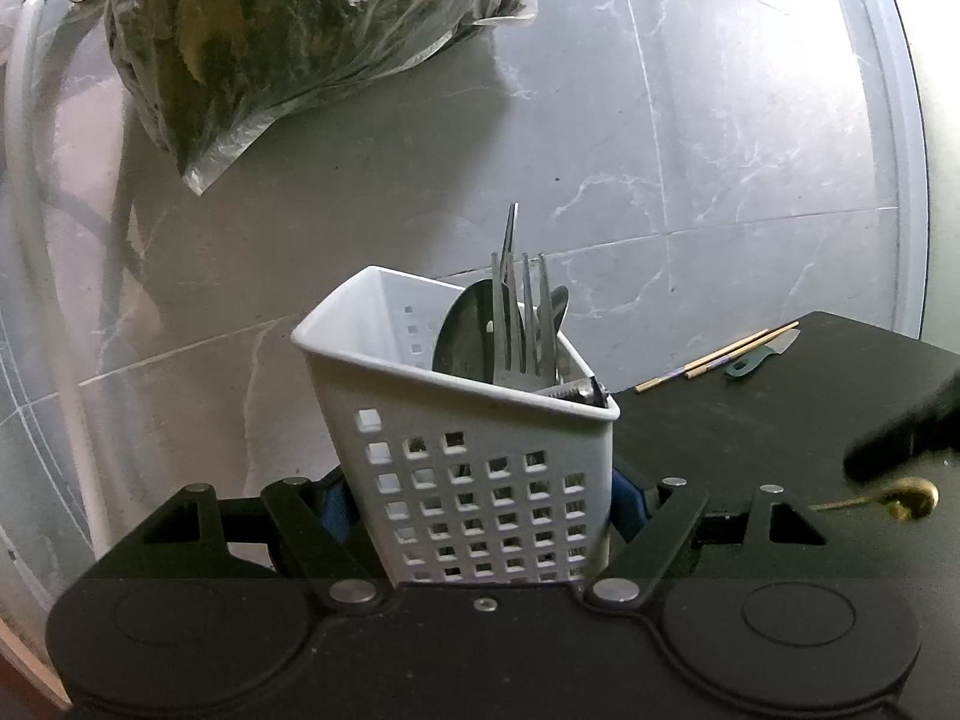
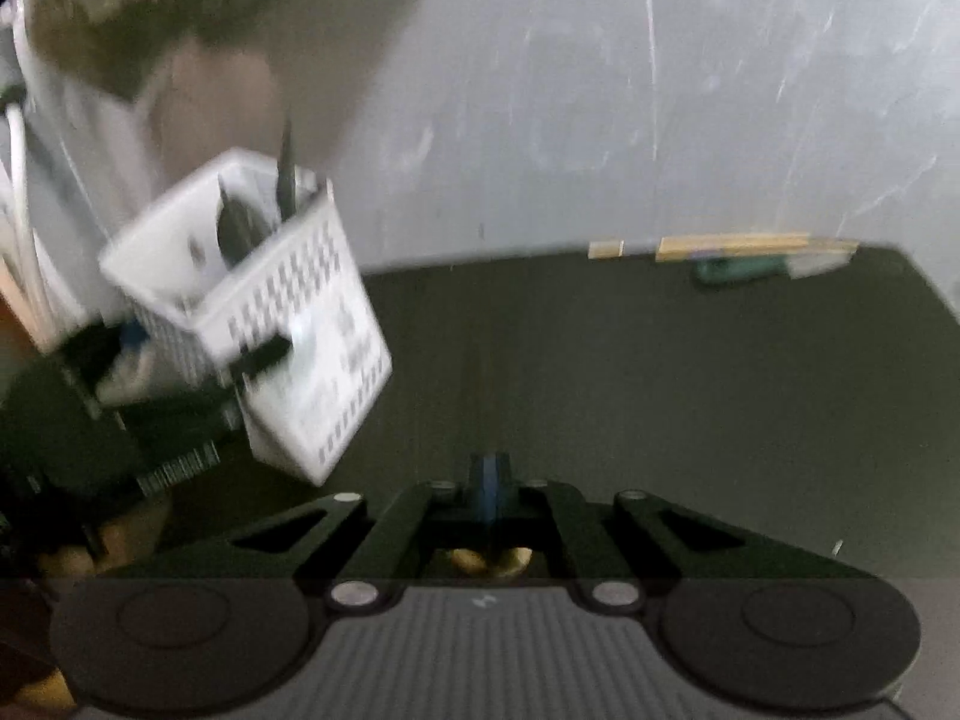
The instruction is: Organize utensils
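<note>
A white perforated caddy (image 1: 480, 468) is tilted between the blue pads of my left gripper (image 1: 483, 510), which is shut on its lower walls. Inside it stand a fork (image 1: 519, 312), spoons and a knife. The blurred right wrist view shows the caddy (image 2: 270, 312) at the left. My right gripper (image 2: 492, 480) has its blue pads pressed together above the black table. A gold spoon (image 2: 492, 561) shows just under its fingers and appears held. In the left wrist view the spoon (image 1: 900, 498) hangs below the right gripper's finger (image 1: 900, 432).
Wooden chopsticks (image 1: 717, 357) and a green-handled knife (image 1: 762, 357) lie at the far edge of the black table (image 1: 750, 438). A plastic bag of greens (image 1: 288, 42) and a white hose (image 1: 30, 180) are by the grey marble wall behind.
</note>
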